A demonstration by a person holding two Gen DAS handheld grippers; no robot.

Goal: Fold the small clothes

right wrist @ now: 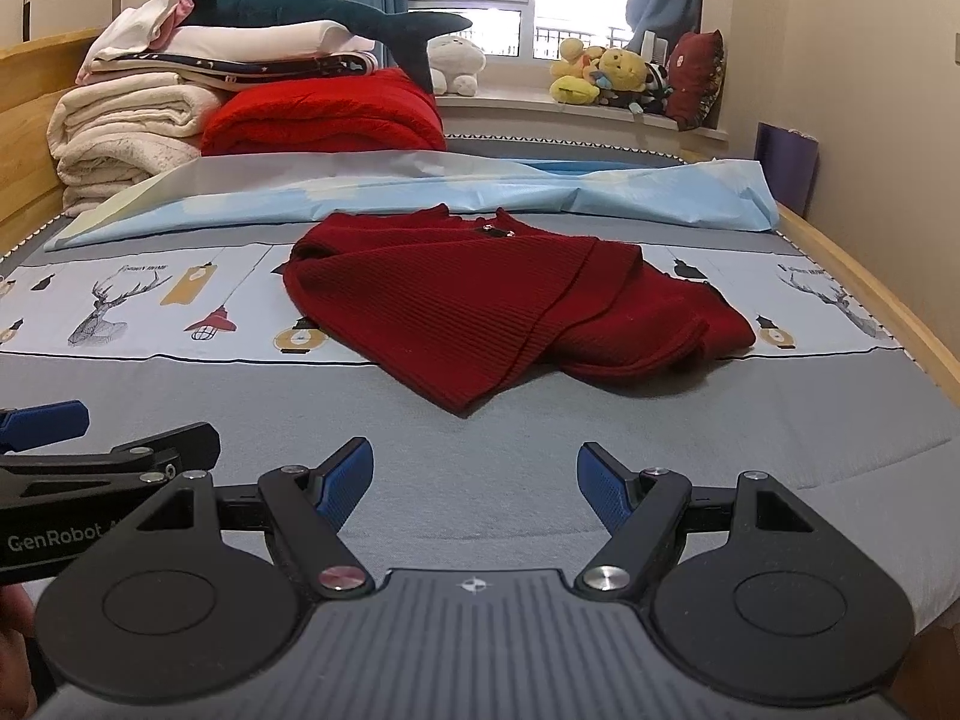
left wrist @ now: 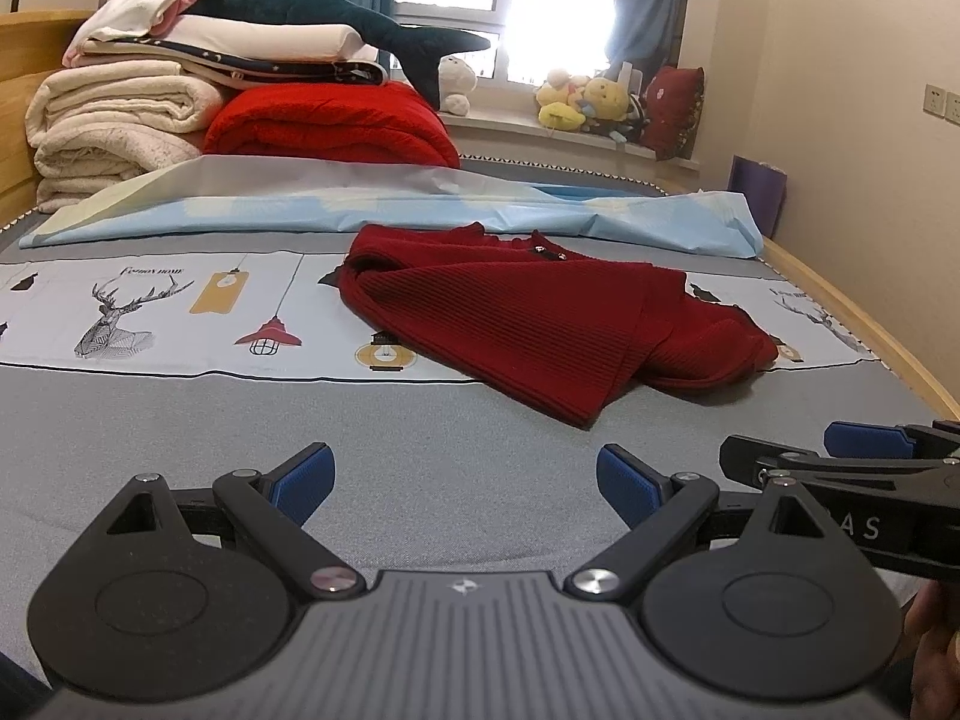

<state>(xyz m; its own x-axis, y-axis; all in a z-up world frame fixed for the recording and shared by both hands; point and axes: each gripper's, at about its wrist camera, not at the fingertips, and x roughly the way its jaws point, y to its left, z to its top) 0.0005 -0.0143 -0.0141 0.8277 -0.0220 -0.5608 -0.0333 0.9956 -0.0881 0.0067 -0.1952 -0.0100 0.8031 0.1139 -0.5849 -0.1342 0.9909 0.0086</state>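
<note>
A dark red ribbed knit garment [left wrist: 528, 324] [right wrist: 492, 312] lies partly folded on the grey bed, one flap laid diagonally over the body and a bunched part at its right. My left gripper [left wrist: 465, 483] hovers open over bare grey sheet, short of the garment's near corner, nothing between its blue pads. My right gripper [right wrist: 474, 480] is open too, equally short of the garment and empty. Each gripper shows at the edge of the other's view: the right one [left wrist: 864, 450] and the left one [right wrist: 54, 426].
A light blue sheet [left wrist: 420, 210] lies crumpled behind the garment. Folded blankets [left wrist: 120, 114], a red quilt [left wrist: 336, 120] and a plush shark [left wrist: 336, 18] are stacked at the bed's head. Plush toys [right wrist: 600, 78] sit on the windowsill. A wooden bed rail [right wrist: 870, 276] runs along the right.
</note>
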